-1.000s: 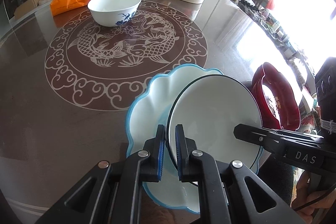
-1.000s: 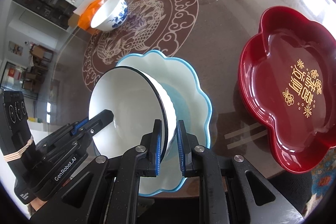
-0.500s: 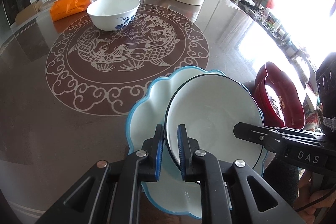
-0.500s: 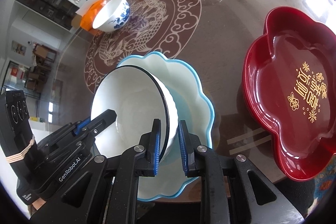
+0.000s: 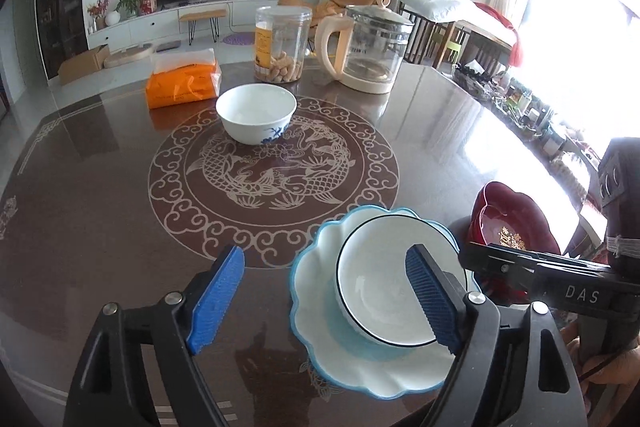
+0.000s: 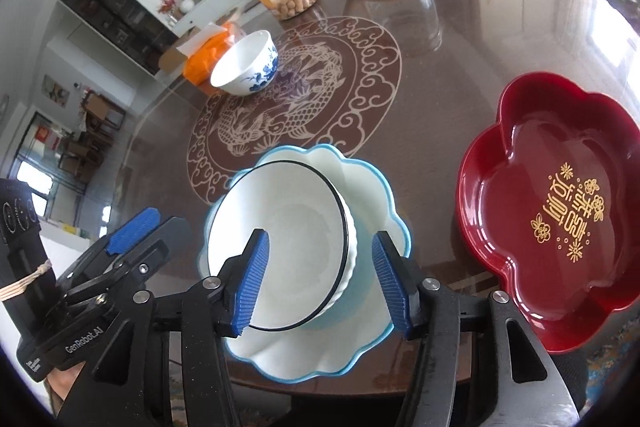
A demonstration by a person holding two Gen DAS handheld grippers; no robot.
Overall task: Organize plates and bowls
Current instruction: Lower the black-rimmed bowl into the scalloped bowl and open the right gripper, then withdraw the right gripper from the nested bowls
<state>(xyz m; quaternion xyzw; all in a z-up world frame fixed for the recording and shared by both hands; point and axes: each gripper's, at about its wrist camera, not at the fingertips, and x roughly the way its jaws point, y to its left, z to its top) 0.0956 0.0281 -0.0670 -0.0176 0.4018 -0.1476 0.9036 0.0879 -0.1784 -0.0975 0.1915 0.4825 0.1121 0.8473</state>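
A black-rimmed white bowl (image 6: 288, 247) sits on a blue-edged scalloped plate (image 6: 372, 187); left gripper (image 5: 326, 301) and right gripper (image 6: 322, 285) jaws, just opening, spread around nothing.

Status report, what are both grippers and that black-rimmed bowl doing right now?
Left gripper and right gripper just opened, holding nothing. Black-rimmed bowl sits on blue-edged plate. Nothing in the way.
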